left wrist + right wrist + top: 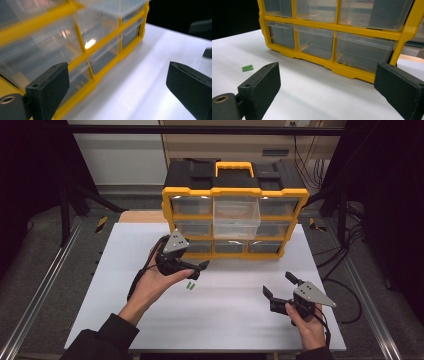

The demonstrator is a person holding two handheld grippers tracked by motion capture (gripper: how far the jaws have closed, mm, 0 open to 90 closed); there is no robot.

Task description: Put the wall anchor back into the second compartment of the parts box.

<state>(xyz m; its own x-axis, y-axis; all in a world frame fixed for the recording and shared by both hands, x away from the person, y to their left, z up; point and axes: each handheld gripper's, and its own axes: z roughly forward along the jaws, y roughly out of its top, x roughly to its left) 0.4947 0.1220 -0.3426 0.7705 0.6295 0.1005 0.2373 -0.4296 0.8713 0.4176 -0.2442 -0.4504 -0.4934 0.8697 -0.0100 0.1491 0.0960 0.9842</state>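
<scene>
A yellow and black drawer organizer with clear drawers stands at the back of the white table. Its upper middle drawer is pulled out. Two small green pieces lie side by side on the table in front of the organizer's left end. Just above them my left gripper is held open with nothing in it, close to the organizer's bottom left drawer. In the left gripper view the jaws stand wide apart beside the yellow frame. My right gripper rests open and empty at the front right, facing the organizer and the green pieces.
Metal rails run along both sides of the table. Black cables lie on the floor to the right. A black stand leg rises at the left behind the table.
</scene>
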